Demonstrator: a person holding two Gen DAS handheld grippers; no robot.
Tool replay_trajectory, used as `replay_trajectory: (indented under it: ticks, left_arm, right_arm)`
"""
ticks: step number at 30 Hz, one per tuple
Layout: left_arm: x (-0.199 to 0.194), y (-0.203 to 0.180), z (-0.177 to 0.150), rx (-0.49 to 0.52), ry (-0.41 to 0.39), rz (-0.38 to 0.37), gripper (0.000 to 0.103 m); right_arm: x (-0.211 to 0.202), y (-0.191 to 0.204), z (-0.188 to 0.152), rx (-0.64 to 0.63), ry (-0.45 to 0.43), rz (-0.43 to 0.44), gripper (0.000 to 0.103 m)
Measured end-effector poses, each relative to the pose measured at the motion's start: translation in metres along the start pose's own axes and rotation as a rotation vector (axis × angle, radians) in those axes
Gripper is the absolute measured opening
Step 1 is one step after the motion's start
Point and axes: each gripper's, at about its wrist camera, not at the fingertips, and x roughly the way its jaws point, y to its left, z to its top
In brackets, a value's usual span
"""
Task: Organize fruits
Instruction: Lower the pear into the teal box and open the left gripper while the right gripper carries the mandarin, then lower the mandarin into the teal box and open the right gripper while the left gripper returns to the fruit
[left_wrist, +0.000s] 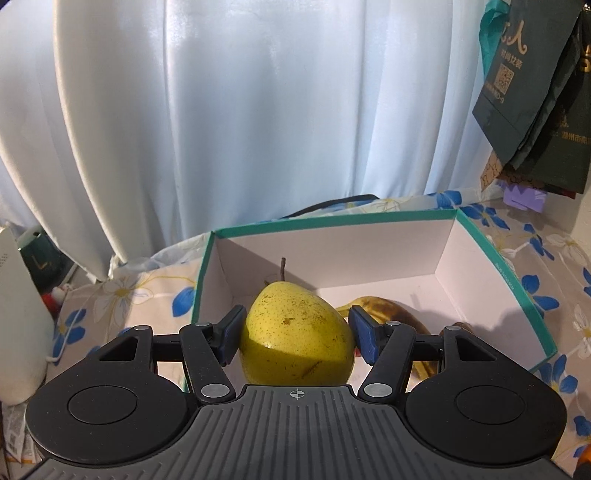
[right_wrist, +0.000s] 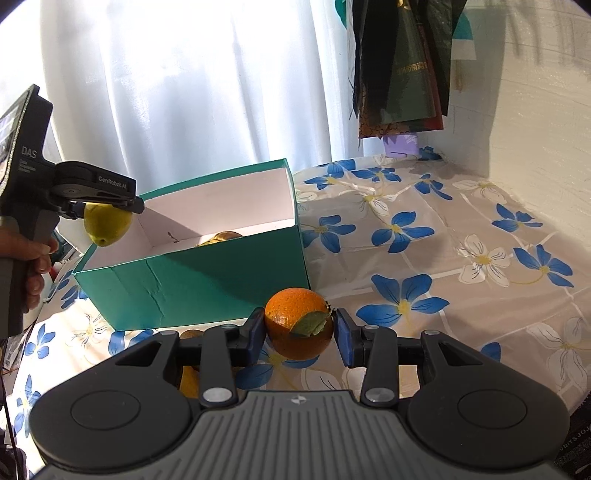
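Left gripper (left_wrist: 295, 332) pinched a yellow-green pear (left_wrist: 295, 332), both blue pads (left_wrist: 364, 339) pressed against its sides, stem pointing up and away. In the right wrist view the same pear (right_wrist: 107, 223) hung clear of any surface, over the near-left corner of the teal box (right_wrist: 207, 291), with the left gripper (right_wrist: 99, 206) closed on it from above and the person's hand (right_wrist: 35, 266) wrapped around the gripper handle.

The box was open-topped, white inside, and stood on the table (right_wrist: 443, 258), which was covered by a cloth printed with blue and white flowers. A browned banana (left_wrist: 384, 310) lay on the box floor, toward the right side, partly hidden behind the pear and the right finger.

Right gripper (right_wrist: 299, 332) was spread around an orange (right_wrist: 295, 325) with a green leaf attached. The left pad (right_wrist: 255, 336) appeared to touch the orange's side; the right pad stood just beside it, a thin gap apparently showing. The orange sat just in front of the box's near-right corner; whether it rested on the cloth or was lifted could not be told.

White curtain (left_wrist: 240, 110) behind the table. Dark green bags (left_wrist: 532, 92) hung at the right.
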Motion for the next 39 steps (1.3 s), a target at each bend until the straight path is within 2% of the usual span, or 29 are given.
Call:
replay_trajectory:
  ticks: [8, 19, 20, 21, 22, 24, 26, 30, 33, 35, 37, 39]
  left_arm:
    - [0.017, -0.008, -0.005, -0.006, 0.021, -0.008, 0.066]
    - [0.034, -0.014, -0.012, 0.004, 0.051, 0.025, 0.063]
    - [0.035, -0.014, -0.013, 0.003, 0.055, 0.026, 0.058]
    - [0.035, -0.014, -0.013, 0.005, 0.053, 0.026, 0.044]
    - [0.035, -0.015, -0.012, 0.019, 0.043, 0.04, 0.016]
    - [0.031, -0.016, -0.009, 0.031, 0.015, 0.057, 0.018]
    - [0.032, -0.013, -0.007, 0.006, 0.036, 0.014, 0.028]
    - [0.035, -0.011, -0.013, 0.003, 0.059, 0.026, 0.043]
    - [0.029, -0.006, -0.016, -0.033, 0.058, 0.005, 0.06]
    - [0.016, -0.002, -0.018, -0.049, 0.038, -0.005, 0.08]
    - [-0.002, 0.002, -0.02, -0.064, 0.012, -0.009, 0.094]
    - [-0.026, 0.01, -0.025, -0.105, -0.032, -0.001, 0.1]
  right_arm:
    - [-0.007, -0.001, -0.003, 0.013, -0.009, -0.047, 0.039]
    - [-0.019, -0.001, 0.003, 0.019, -0.047, -0.076, 0.039]
    - [-0.019, -0.001, 0.003, 0.019, -0.049, -0.075, 0.039]
    - [-0.019, -0.001, 0.003, 0.02, -0.049, -0.074, 0.039]
    - [-0.019, 0.0, 0.004, 0.02, -0.051, -0.073, 0.039]
    - [-0.02, 0.001, 0.005, 0.018, -0.053, -0.071, 0.039]
    - [-0.019, 0.002, 0.006, 0.016, -0.055, -0.067, 0.039]
    - [-0.02, 0.004, 0.009, 0.007, -0.062, -0.059, 0.039]
    - [-0.021, 0.006, 0.014, -0.007, -0.075, -0.053, 0.039]
    - [-0.021, 0.008, 0.018, -0.021, -0.083, -0.049, 0.039]
    - [-0.021, 0.009, 0.023, -0.033, -0.094, -0.043, 0.039]
    - [-0.022, 0.01, 0.028, -0.047, -0.107, -0.036, 0.039]
